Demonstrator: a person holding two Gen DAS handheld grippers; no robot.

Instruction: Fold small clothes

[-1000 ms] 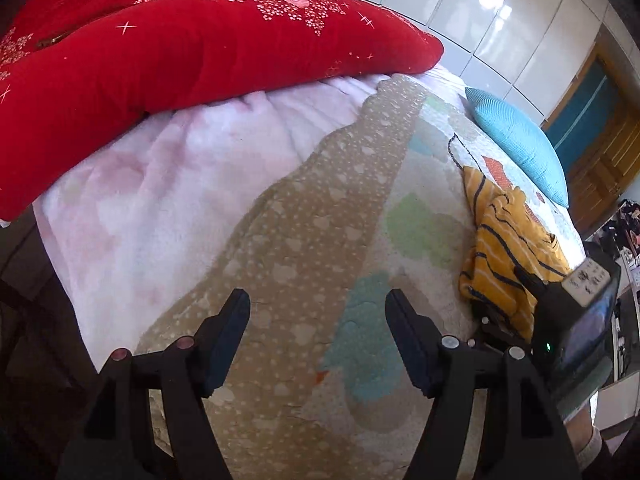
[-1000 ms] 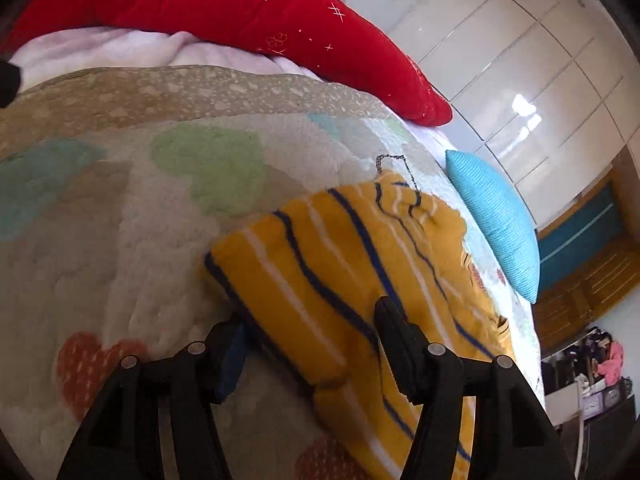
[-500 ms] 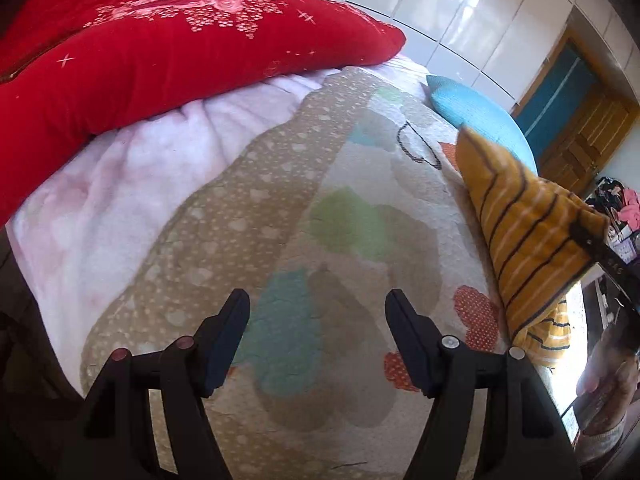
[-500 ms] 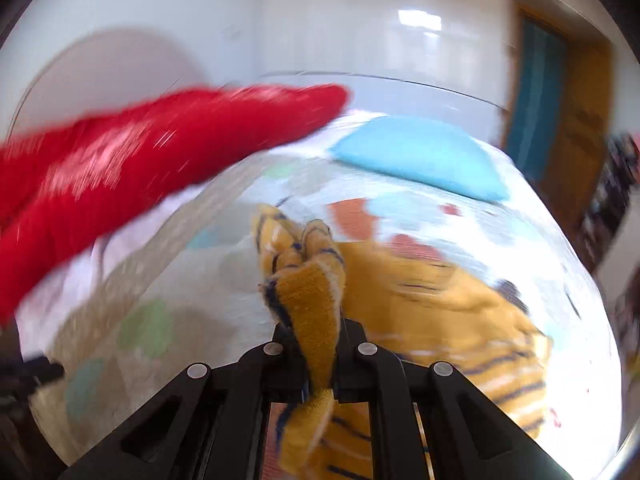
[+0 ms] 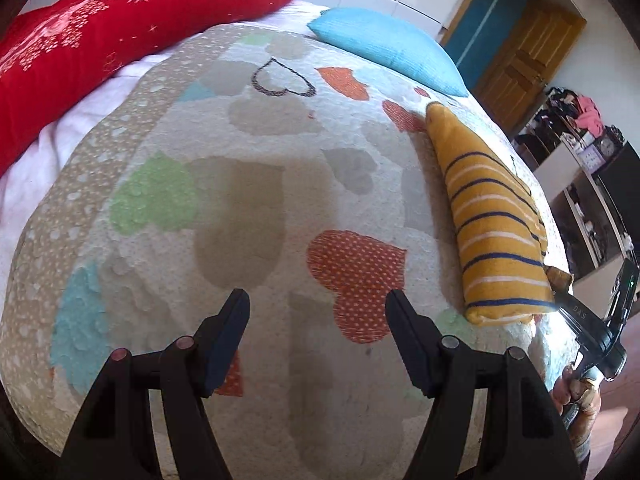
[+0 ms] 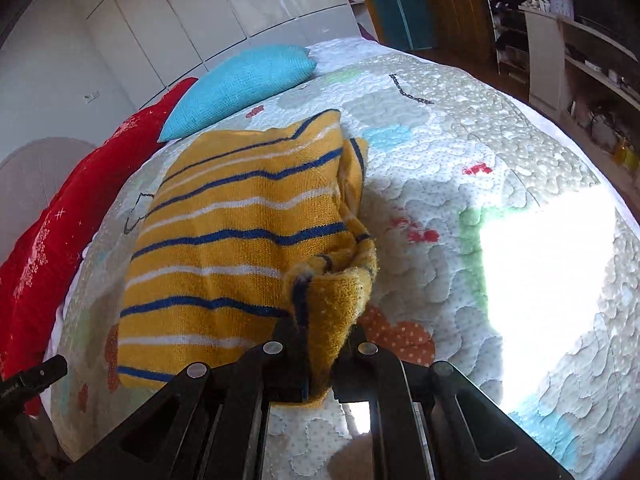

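A small yellow knit garment with blue and white stripes [image 6: 240,248] lies on the quilted bedspread [image 6: 500,152]. My right gripper [image 6: 320,344] is shut on a bunched edge of it at the near side. In the left wrist view the garment [image 5: 492,232] lies folded at the right, with the right gripper [image 5: 560,296] at its near corner. My left gripper [image 5: 318,324] is open and empty above the quilt [image 5: 240,200], to the left of the garment.
A red quilt [image 5: 100,40] is piled at the back left and a blue pillow [image 5: 384,48] lies at the far end of the bed. Shelves with clutter [image 6: 580,60] and a wooden door [image 5: 516,60] stand beyond the bed's right side.
My right gripper closed on the garment's edge, lifted it and swung it over, so the garment now lies folded. My left gripper shifted toward the bed's middle, staying open.
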